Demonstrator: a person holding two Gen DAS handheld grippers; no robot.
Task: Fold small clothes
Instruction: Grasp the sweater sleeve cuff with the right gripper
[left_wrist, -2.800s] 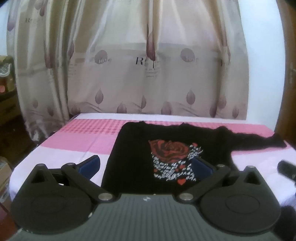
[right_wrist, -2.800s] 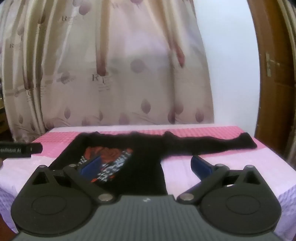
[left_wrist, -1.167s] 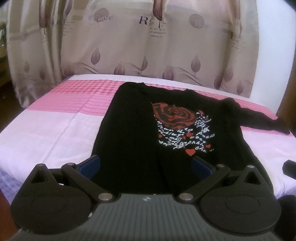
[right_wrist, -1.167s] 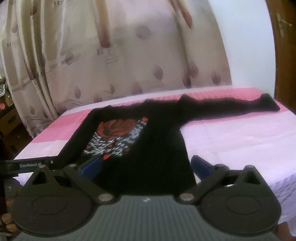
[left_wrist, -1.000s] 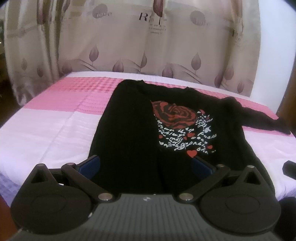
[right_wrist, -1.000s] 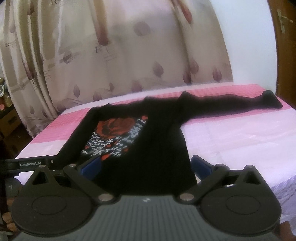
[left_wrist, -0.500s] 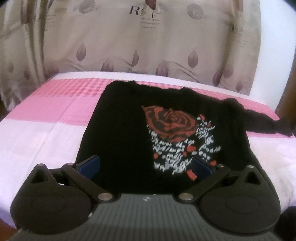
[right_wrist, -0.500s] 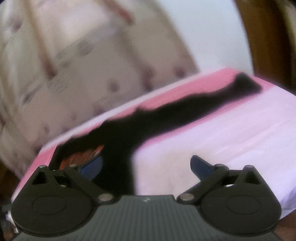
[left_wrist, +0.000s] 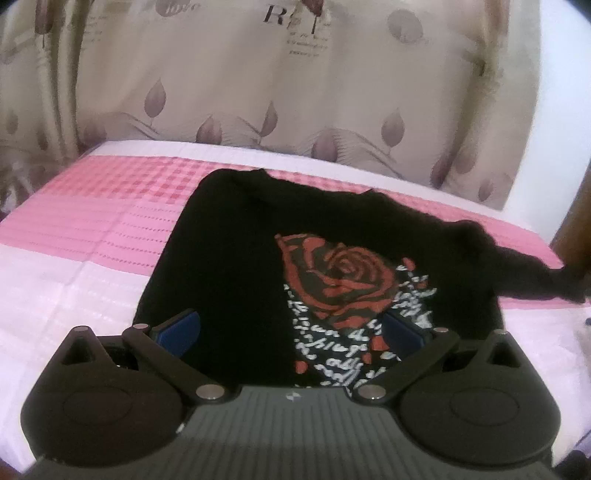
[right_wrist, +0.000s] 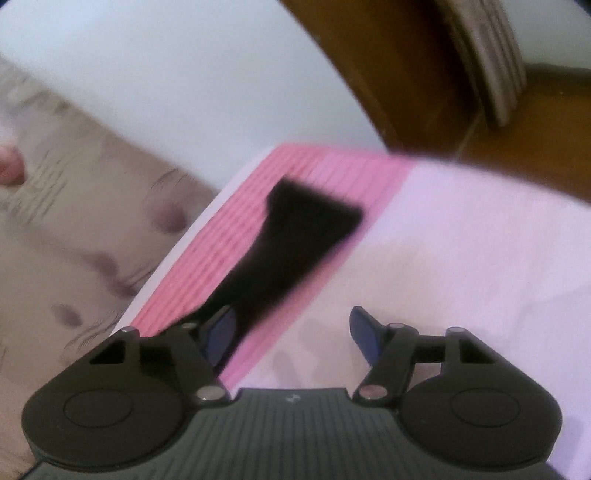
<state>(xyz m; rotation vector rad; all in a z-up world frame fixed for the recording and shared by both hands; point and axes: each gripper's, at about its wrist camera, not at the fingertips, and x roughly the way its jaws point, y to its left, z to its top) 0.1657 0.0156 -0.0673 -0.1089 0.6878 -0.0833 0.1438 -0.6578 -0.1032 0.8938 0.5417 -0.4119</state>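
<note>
A small black sweater (left_wrist: 229, 266) with a red rose print (left_wrist: 343, 280) lies flat on the pink and white bed cover (left_wrist: 74, 251). Its right sleeve (left_wrist: 524, 273) stretches out to the right. My left gripper (left_wrist: 290, 330) is open and empty, low over the sweater's lower front. My right gripper (right_wrist: 291, 328) is open and empty, close above the sleeve (right_wrist: 291, 243), whose cuff end lies ahead of the fingers. The right wrist view is blurred.
A beige leaf-patterned curtain (left_wrist: 280, 81) hangs behind the bed. A brown wooden door frame (right_wrist: 399, 74) and white wall (right_wrist: 184, 66) stand at the bed's far right corner. The bed's edge (right_wrist: 207, 206) runs just left of the sleeve.
My left gripper has moved forward and lower over the sweater. My right gripper has swung right and forward, from the sweater's body out along the sleeve toward the cuff.
</note>
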